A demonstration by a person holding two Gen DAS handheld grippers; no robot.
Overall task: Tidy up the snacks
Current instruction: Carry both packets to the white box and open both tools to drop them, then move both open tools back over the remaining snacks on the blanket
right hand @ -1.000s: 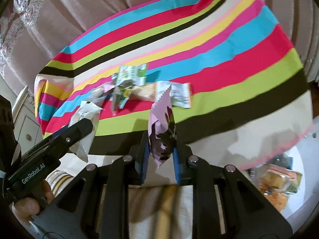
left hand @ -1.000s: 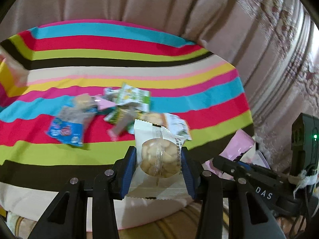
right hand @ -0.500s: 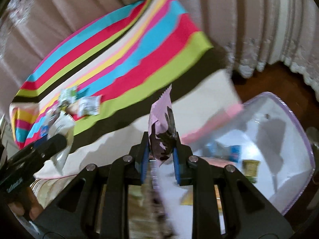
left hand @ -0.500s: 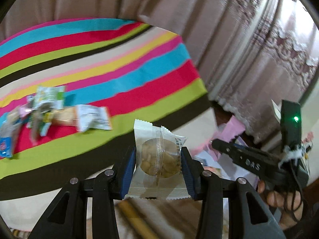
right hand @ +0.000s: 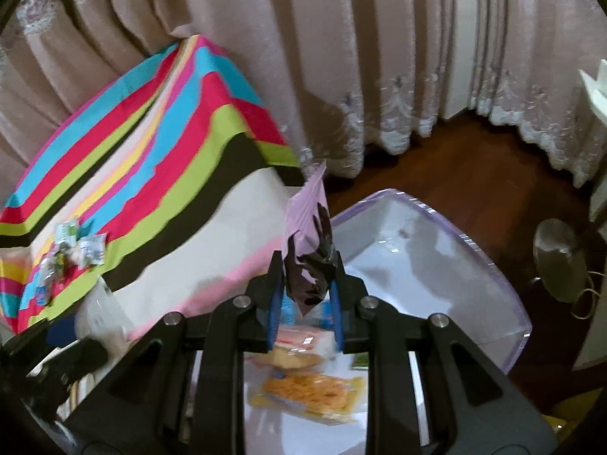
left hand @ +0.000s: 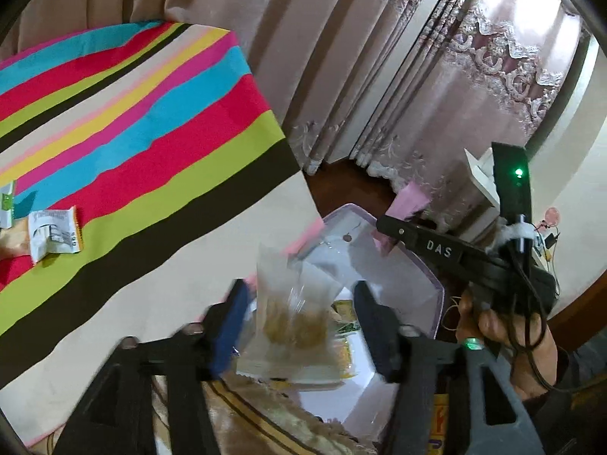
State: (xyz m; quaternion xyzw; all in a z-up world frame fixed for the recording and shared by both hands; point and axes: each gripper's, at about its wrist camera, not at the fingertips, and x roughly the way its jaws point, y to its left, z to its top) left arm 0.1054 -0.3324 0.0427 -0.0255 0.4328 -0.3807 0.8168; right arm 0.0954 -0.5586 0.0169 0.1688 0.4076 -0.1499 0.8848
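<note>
On the far left of the left wrist view, a white snack packet (left hand: 55, 236) with grey print too small to read lies on the striped cloth (left hand: 159, 144) that covers the tabletop. In the right wrist view a small cluster of packets (right hand: 72, 250) lies on the same cloth, well apart from both tools.

The left hand-held gripper (left hand: 299, 326) has just been opening; its blue pads stand clear on both sides of a clear biscuit packet (left hand: 294, 318), blurred, loose between them above the clear plastic bin (left hand: 425, 284).

Further right in that view the right hand-held gripper (left hand: 383, 227) bears the white letters "DAS" on its black arm, with a green light lit on its upright housing. A person's hand (left hand: 504, 341) holds its grip.

In the right wrist view this gripper's jaws have just been opening slightly; a lilac wrapper with dark print (right hand: 309, 254), no words readable, stands upright between the blue pads, tilted, and whether they press on it cannot be told. It hangs over the bin, where an orange cracker pack (right hand: 315, 390) and other packets lie.
</note>
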